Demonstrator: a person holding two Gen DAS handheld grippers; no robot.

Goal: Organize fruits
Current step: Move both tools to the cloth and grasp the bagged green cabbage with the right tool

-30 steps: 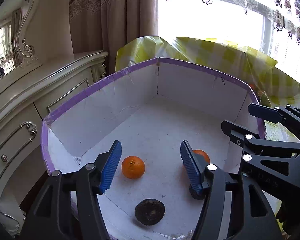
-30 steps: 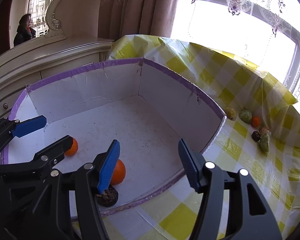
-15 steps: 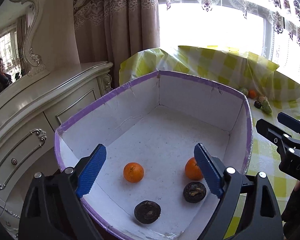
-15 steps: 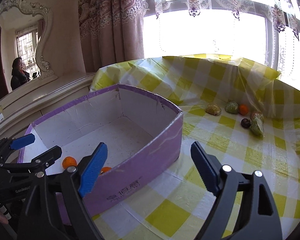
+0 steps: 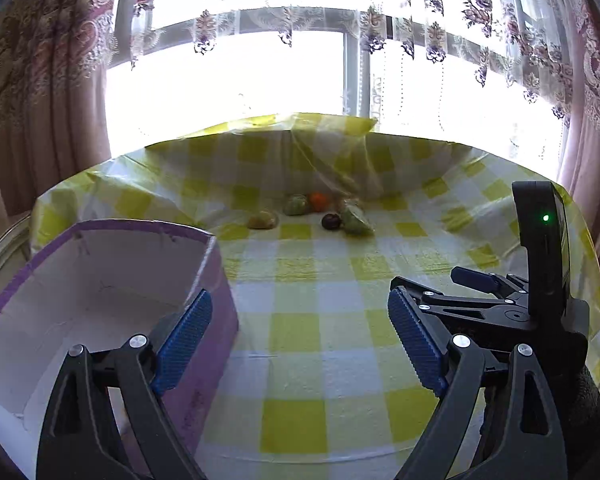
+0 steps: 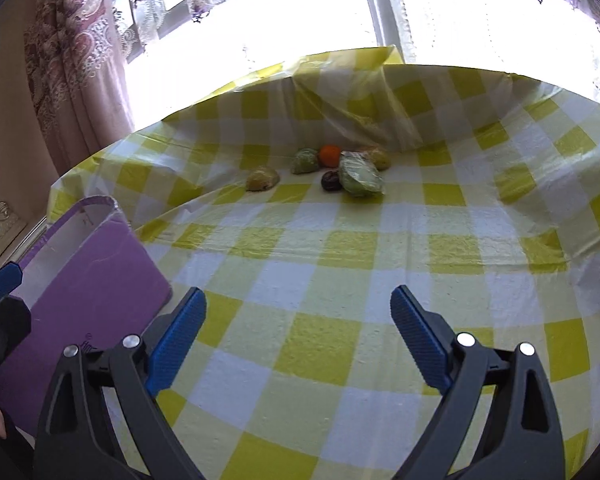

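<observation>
A purple-edged white box [image 5: 100, 280] sits at the left of the table; it also shows in the right wrist view [image 6: 84, 272]. Its contents are hidden from here. A cluster of fruits lies at the far side: an orange [image 6: 329, 155], a green fruit [image 6: 305, 161], a yellowish fruit [image 6: 262, 178], a dark round fruit [image 6: 330, 181] and a wrapped green fruit [image 6: 359, 178]. The orange [image 5: 319, 201] and the dark fruit [image 5: 331, 221] show in the left wrist view too. My left gripper [image 5: 298, 340] is open and empty beside the box. My right gripper [image 6: 298, 332] is open and empty over the tablecloth.
A yellow and white checked cloth [image 6: 340, 280] covers the table and rises at the back edge. Curtains [image 5: 40, 100] and a bright window stand behind. The right gripper's body [image 5: 540, 280] shows at the right of the left wrist view.
Both grippers have risen out of the box and swung right toward the far fruits. The box has slid to the left of both views. Both stay open.
</observation>
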